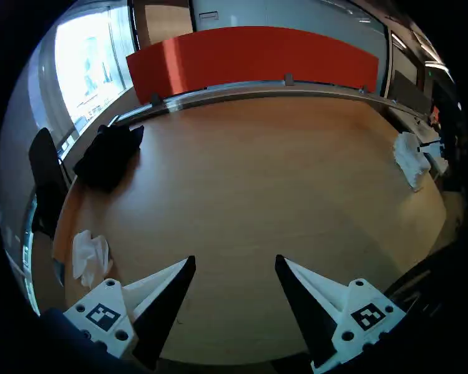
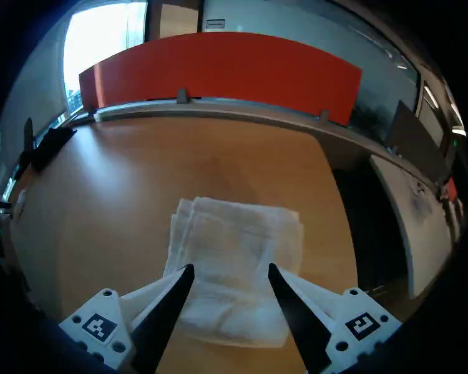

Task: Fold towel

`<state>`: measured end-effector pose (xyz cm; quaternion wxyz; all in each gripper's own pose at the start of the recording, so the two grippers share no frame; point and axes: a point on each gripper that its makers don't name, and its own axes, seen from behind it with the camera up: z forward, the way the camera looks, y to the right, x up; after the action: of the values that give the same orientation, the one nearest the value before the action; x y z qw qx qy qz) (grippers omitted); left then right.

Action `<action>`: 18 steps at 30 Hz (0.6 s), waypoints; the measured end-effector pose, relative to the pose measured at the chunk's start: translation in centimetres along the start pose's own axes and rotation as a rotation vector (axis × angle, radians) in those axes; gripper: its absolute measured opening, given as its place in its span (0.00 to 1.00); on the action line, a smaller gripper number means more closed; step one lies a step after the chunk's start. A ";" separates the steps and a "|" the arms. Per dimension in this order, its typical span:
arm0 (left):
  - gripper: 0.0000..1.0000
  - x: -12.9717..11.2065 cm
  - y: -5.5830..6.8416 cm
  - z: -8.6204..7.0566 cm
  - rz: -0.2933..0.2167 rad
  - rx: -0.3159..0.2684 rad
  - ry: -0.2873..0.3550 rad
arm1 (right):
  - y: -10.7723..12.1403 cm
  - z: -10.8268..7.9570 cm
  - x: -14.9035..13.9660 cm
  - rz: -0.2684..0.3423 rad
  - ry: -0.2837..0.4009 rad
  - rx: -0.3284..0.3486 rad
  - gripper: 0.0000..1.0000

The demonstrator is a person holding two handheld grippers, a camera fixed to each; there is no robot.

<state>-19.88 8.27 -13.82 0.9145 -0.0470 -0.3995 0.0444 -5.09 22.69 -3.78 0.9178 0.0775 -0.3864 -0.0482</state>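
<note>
The left gripper (image 1: pixel 234 257) is gaping wide; the right gripper (image 2: pixel 230 266), likewise, is hovering apparently clear above the folded white cloth towel (image 2: pixel 234 234) at 6 o'clock. Pinching one layer is risking unfolding it.

The towel (image 2: pixel 234 262) is white and folded into a thick, roughly square stack, with layered edges showing along its far and left sides. It lies flat on the wooden counter (image 2: pixel 128 181), toward 6 o'clock in the right gripper view, near the counter's right edge. In the left gripper view it lies at 3 o'clock.
</note>
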 end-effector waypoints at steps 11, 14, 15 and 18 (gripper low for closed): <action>0.94 -0.2 -0.9 -0.1 -0.012 0.020 -0.006 | 0.6 2.1 3.8 -0.029 0.019 -0.001 0.92; 0.95 -0.2 -1.1 -0.2 -0.018 0.025 -0.007 | 0.8 2.6 4.1 -0.029 0.015 -0.004 0.92; 0.95 -0.2 -1.1 -0.2 -0.020 0.026 -0.007 | 0.8 2.7 4.1 -0.028 0.013 -0.005 0.92; 0.95 -0.3 -1.2 -0.2 -0.024 0.029 -0.009 | 0.9 3.1 3.9 -0.026 0.006 -0.005 0.92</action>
<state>-19.94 7.04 -14.04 0.9138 -0.0288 -0.4033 0.0393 -4.55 22.72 1.20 0.9185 0.0804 -0.3823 -0.0610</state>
